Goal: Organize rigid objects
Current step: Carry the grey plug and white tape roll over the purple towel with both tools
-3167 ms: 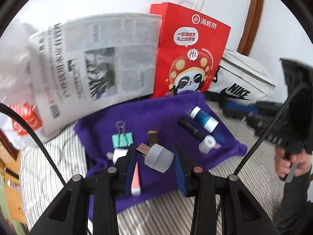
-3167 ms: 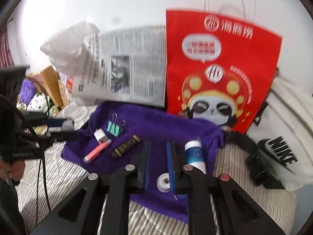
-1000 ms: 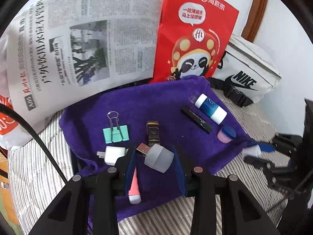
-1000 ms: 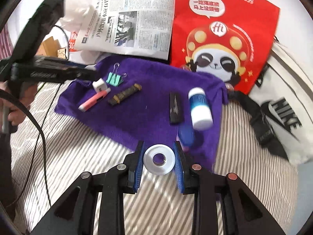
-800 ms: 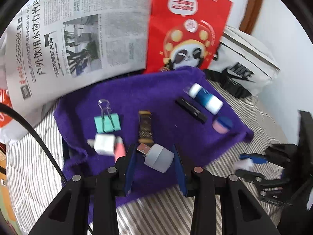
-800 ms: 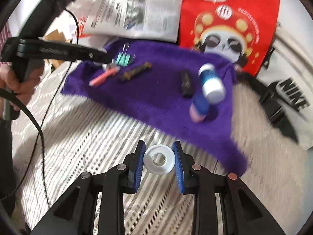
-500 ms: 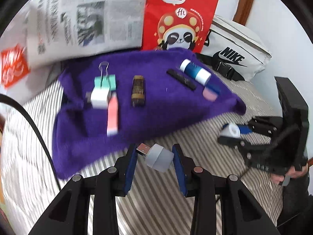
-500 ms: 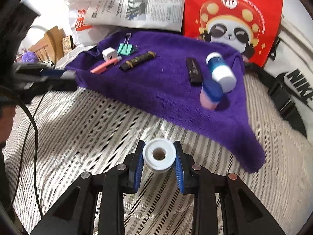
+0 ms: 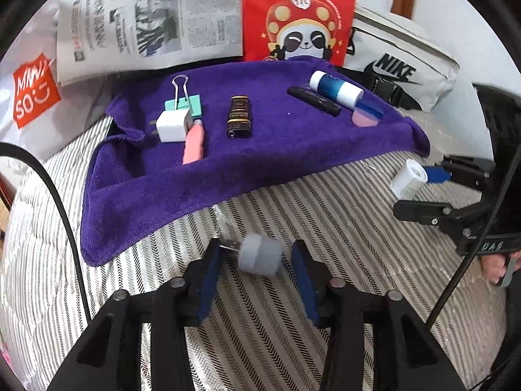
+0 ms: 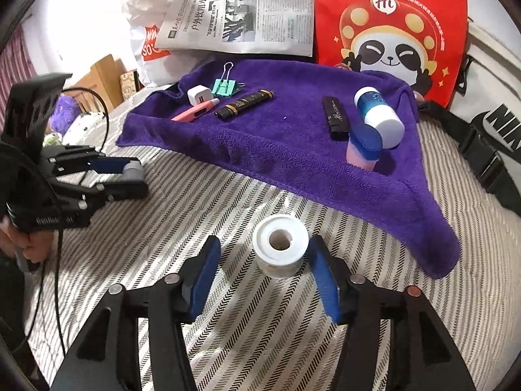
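My left gripper is open; a grey USB adapter lies between its jaws on the striped bedding, free of both pads. My right gripper is open; a white tape roll stands on the bedding between its jaws, touching neither. The roll and right gripper also show in the left wrist view at right. On the purple towel lie a white charger, teal binder clip, pink pen, dark lighter, black stick, blue-white bottle and pink-blue cap.
A newspaper, red panda bag and white Nike bag stand behind the towel. A white plastic bag is at left. The left gripper and a hand show at left in the right wrist view.
Both grippers drew back from the towel and came down to the striped bedding. Both have opened, and the adapter and the tape roll now rest on the bedding.
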